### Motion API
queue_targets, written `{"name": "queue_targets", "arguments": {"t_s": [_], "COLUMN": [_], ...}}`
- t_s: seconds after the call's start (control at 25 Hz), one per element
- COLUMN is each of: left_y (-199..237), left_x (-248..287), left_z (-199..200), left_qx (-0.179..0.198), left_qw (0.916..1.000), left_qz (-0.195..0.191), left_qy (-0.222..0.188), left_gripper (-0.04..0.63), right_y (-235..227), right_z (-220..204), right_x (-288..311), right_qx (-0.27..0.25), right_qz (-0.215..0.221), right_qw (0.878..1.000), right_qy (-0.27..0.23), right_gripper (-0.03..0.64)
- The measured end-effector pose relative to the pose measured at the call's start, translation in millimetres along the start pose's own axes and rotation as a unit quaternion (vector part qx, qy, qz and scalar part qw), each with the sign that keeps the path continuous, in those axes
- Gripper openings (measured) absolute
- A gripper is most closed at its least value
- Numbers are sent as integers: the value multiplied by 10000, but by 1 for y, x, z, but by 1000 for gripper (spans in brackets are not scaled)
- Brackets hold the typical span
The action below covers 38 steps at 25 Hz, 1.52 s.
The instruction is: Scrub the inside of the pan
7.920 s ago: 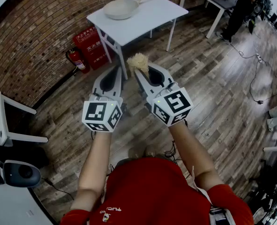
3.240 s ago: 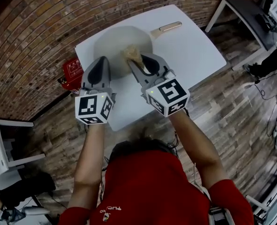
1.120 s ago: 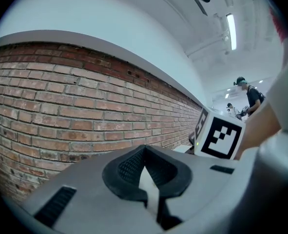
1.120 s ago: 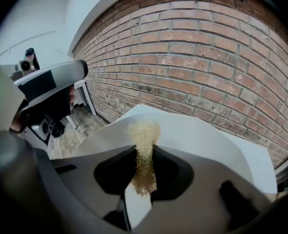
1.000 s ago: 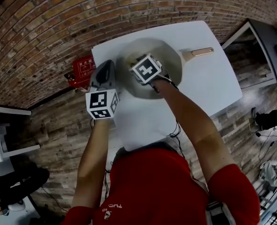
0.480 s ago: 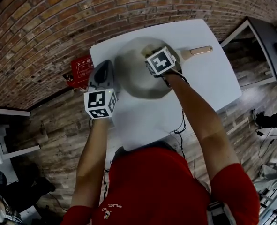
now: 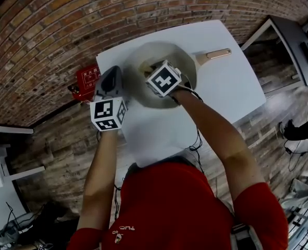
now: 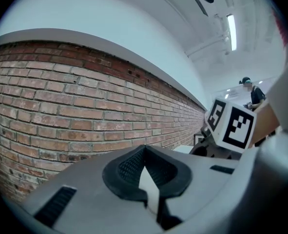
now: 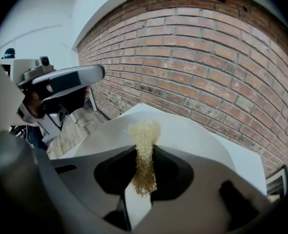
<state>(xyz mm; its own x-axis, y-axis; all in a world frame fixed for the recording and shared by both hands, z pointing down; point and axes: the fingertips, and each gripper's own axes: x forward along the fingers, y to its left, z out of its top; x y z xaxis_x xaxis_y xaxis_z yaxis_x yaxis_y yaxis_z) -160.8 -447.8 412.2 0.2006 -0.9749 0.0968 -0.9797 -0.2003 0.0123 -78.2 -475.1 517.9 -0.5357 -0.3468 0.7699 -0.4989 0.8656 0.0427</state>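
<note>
A pale round pan [image 7: 185, 69] with a tan handle [image 7: 213, 53] sits on a white table [image 7: 221, 92]. My right gripper [image 7: 155, 73] reaches down into the pan, its marker cube hiding the jaws in the head view. In the right gripper view the right gripper [image 9: 144, 147] is shut on a tan fibrous scrubber [image 9: 144, 135], whose tip lies over the pan's inside [image 9: 192, 135]. My left gripper [image 7: 112, 73] hovers by the pan's left rim over the table's edge. Seen in its own view, the left gripper [image 8: 144, 152] is shut on nothing and faces the brick wall.
A brick wall [image 7: 49, 30] runs behind the table. A red fire-equipment box [image 7: 86, 79] stands on the wooden floor [image 7: 54, 134] left of the table. A dark table [image 7: 294, 40] is at the far right, and white furniture [image 7: 2, 155] at the left.
The right gripper with the scrubber has swept from the pan's right side back toward its left-middle, after going the other way half a second before. The left gripper has barely moved.
</note>
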Motion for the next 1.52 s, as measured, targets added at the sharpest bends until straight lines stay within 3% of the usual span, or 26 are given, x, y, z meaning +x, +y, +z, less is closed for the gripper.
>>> {"name": "queue_targets", "arguments": {"t_s": [0.28,0.64,0.84,1.28,1.52], "left_y": [-4,-6,-6,-15,-15], "left_x": [0,-3,-6,-11,-17], "left_z": [2,-5,-4,1,0], "left_qx": [-15,-25,6,60,69], "left_qw": [10000,10000,10000,9999,9999], "left_qz": [-42,-74,-85,-128,-100], "left_qy": [-30,36,38,-13,-11], "left_gripper": [12,12,12,12,12], "right_y": [17,-42,-45,43,41], "right_z": [-19,-59,-62,-27,-46], "right_x": [14,-4,-13,-12,-6], "right_qx": [-315,137,171,-593,-687], "right_qz": [15,-543,-606,110,118], "right_qw": [9987,9953,9949,9969,9945], "right_qy": [394,788,789,508,781], "right_gripper": [86,86,86,87,86]}}
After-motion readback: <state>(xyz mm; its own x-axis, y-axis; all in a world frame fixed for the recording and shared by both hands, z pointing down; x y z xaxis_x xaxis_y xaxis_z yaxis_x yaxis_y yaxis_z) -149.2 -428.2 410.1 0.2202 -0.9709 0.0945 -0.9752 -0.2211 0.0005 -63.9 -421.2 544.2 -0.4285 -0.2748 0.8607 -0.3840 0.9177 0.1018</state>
